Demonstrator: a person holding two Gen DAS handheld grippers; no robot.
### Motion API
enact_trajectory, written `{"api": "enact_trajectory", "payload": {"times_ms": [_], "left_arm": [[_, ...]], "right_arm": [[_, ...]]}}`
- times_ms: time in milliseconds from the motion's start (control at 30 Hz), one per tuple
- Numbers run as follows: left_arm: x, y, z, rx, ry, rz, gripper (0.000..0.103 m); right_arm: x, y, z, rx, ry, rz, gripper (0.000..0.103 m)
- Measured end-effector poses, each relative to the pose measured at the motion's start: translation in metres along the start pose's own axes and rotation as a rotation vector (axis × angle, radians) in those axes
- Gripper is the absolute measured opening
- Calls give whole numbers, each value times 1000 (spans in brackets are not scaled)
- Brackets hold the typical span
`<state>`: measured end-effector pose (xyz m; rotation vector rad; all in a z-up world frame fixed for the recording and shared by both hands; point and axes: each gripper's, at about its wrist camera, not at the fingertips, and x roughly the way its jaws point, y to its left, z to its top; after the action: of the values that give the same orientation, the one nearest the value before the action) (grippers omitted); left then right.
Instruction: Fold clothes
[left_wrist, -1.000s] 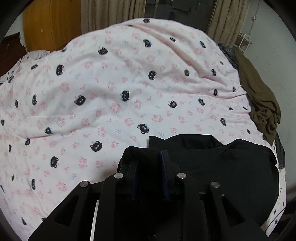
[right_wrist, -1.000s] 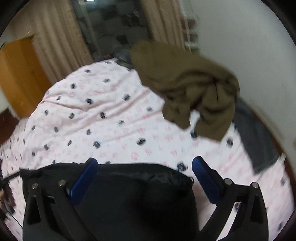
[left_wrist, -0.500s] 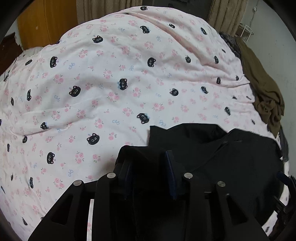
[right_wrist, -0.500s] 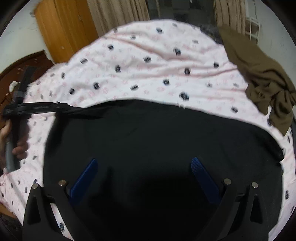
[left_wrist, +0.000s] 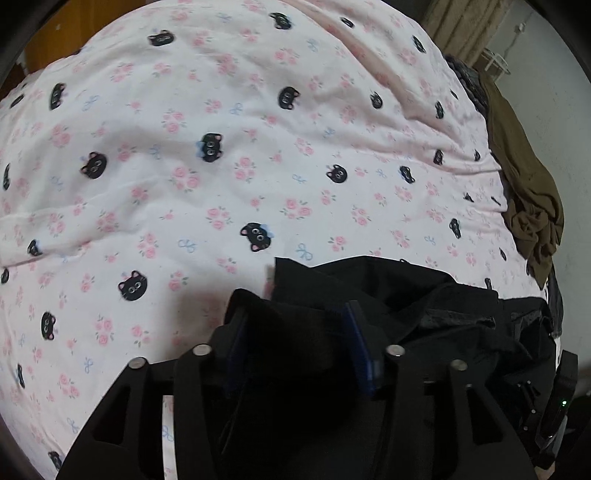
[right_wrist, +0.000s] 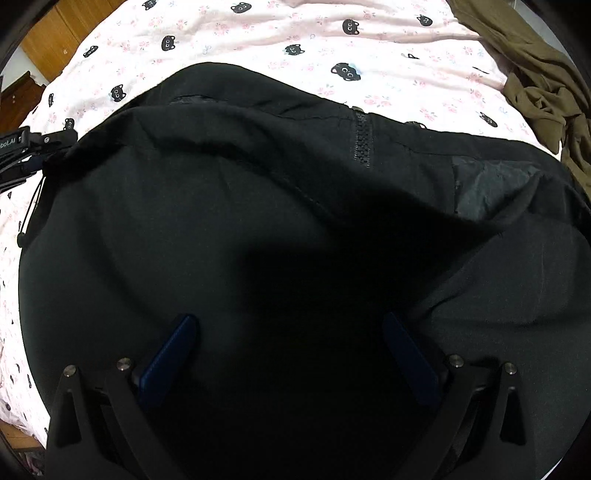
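A black zip-up garment (right_wrist: 258, 192) lies spread on the bed, its zipper (right_wrist: 360, 140) near the far edge. My right gripper (right_wrist: 291, 343) is open and low over the garment, blue pads wide apart with black cloth between them. My left gripper (left_wrist: 295, 332) holds a bunched edge of the same garment (left_wrist: 424, 291) between its blue pads, which now stand partly apart. The left gripper also shows at the left edge of the right wrist view (right_wrist: 22, 155), at the garment's left side.
The pink bedsheet (left_wrist: 221, 166) with black cat faces covers the bed. An olive-brown garment (left_wrist: 528, 195) lies crumpled at the right edge by the wall; it also shows in the right wrist view (right_wrist: 535, 85). Wooden furniture (right_wrist: 48, 40) stands at far left.
The right gripper swung down from facing the wall to low over the black garment. The left gripper's pads widened around the cloth and moved closer to the bed.
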<state>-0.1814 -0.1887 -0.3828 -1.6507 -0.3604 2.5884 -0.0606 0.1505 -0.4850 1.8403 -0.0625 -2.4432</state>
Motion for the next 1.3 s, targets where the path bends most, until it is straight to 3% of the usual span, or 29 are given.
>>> {"api": "enact_trajectory", "payload": {"times_ms": [67,133,167,200,267,300,333,400,500,567,767,867,1000,1100,1200,1300], "left_arm": [[-6,1,1,-5,-16,-8,46],[-13,7,1,-43,-13,-61,48],[-17,10,2,-62,-10,-90,54],[-20,14,4,-79,14,-132,68],[-26,21,9,-109,75,-224,76],[-29,25,12,-119,108,-258,90],[-40,29,15,-130,86,-266,99],[-67,39,20,-152,7,-267,100],[-112,51,24,-154,-104,-206,102],[-136,58,15,-128,-126,-166,102],[-154,52,-78,-47,-71,-119,102],[-141,46,-150,-114,-12,-143,102],[-120,42,-216,-262,26,-132,102],[-104,46,-257,-418,32,-150,102],[-87,49,-272,-500,22,-218,102],[-69,52,-271,-537,16,-206,102]], "right_arm": [[-2,-2,-1,3,-8,10,103],[-4,-3,-2,7,-17,21,103],[-5,-4,-2,6,-18,25,103],[-6,-4,-2,2,-20,27,103],[-8,-4,-3,-4,-23,31,103],[-9,-4,-3,-8,-24,33,103],[-9,-5,-3,-12,-25,34,103],[-11,-6,-4,-19,-26,38,103],[-14,-6,-3,-28,-22,44,103],[-19,-6,-1,-32,-24,52,103],[-82,18,8,-92,-202,212,103],[-111,49,18,-198,-267,297,103],[-116,89,30,-263,-240,329,103],[-109,88,30,-295,-188,292,102],[-108,86,31,-277,-178,289,102],[-108,83,30,-272,-177,270,102]]}}
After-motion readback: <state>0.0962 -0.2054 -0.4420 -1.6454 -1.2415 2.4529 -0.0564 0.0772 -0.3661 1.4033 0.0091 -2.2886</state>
